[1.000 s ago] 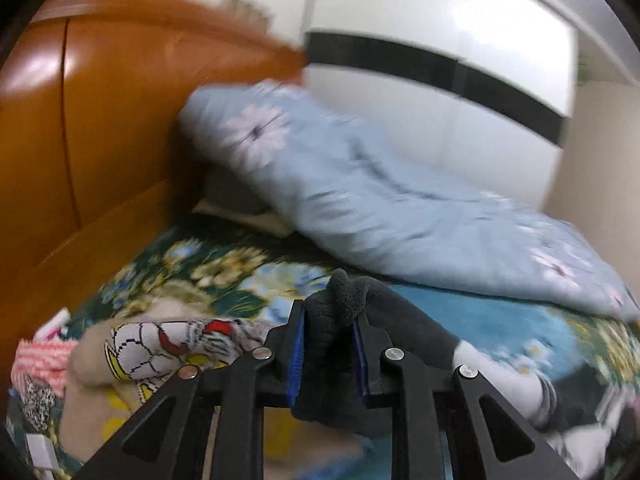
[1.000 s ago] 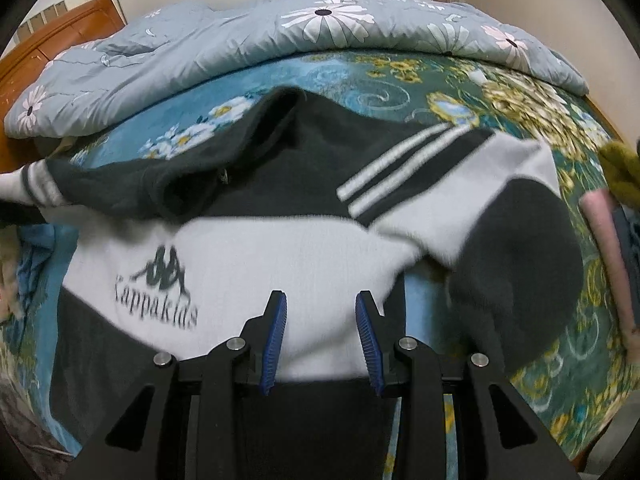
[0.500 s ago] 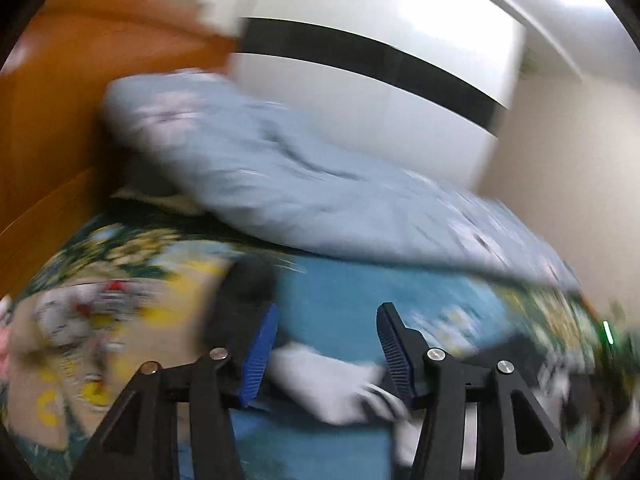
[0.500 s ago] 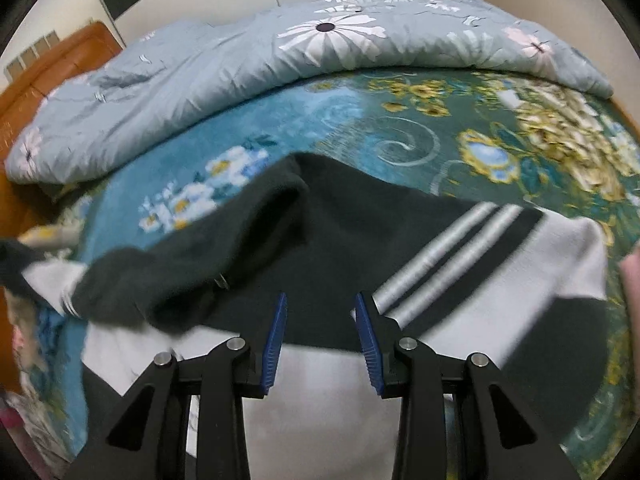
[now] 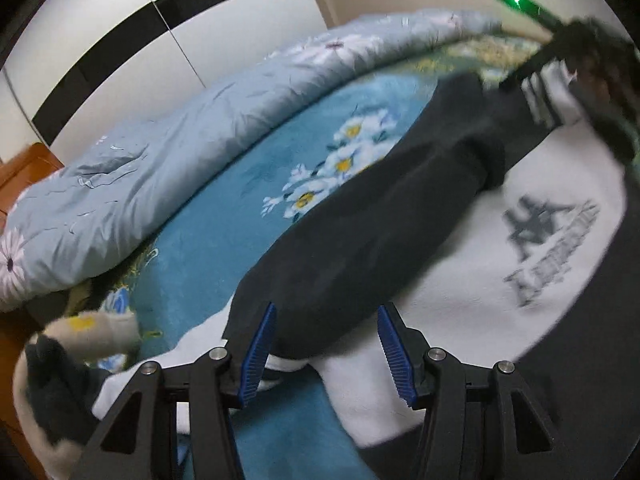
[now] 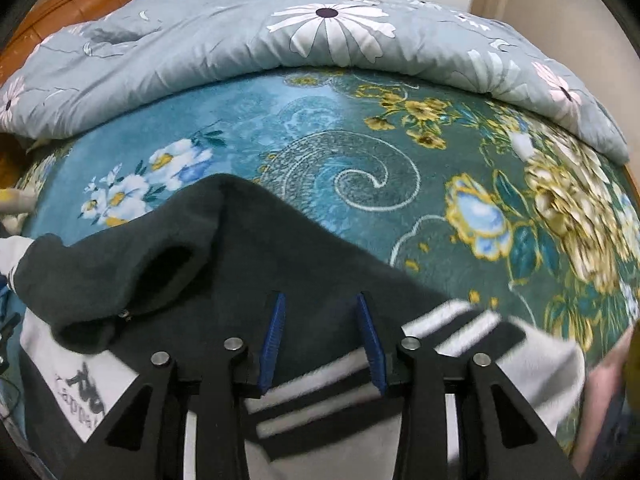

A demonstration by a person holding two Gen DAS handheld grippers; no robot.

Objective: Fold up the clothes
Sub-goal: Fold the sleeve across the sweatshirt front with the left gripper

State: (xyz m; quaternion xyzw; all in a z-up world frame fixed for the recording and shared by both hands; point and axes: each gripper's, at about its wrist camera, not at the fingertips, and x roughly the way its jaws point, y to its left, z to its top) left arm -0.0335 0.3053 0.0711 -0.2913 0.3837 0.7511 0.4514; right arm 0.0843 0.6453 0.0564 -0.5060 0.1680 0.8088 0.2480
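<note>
Sweatshirt spread on the bed, both grippers empty above it

Sweatshirt, dark grey and white with a printed logo on the chest, lies face up on the flowered bed cover, in front of the pale blue quilt bunched along the far side. All places below are given from the sweatshirt.

The left gripper hovers over the sleeve end of the sweatshirt, its blue fingers apart and holding nothing. The dark sleeve runs straight away from these fingers toward the collar, so its long axis lines up with the way the gripper points. A white cuff edge shows just under the fingers.

The right gripper hangs over the opposite shoulder, fingers likewise apart and empty, with the striped sleeve just beside and below them. The collar opening lies off to its left.

Judging by this, the left gripper is nearer the loose sleeve and looks placed to pinch it; the coming move probably turns on dropping straight down, since the cloth lies directly beneath and ahead. Both grippers point forward and slightly downward across the bed. A small pile of other clothes sits beyond the sleeve end, by the left gripper.
</note>
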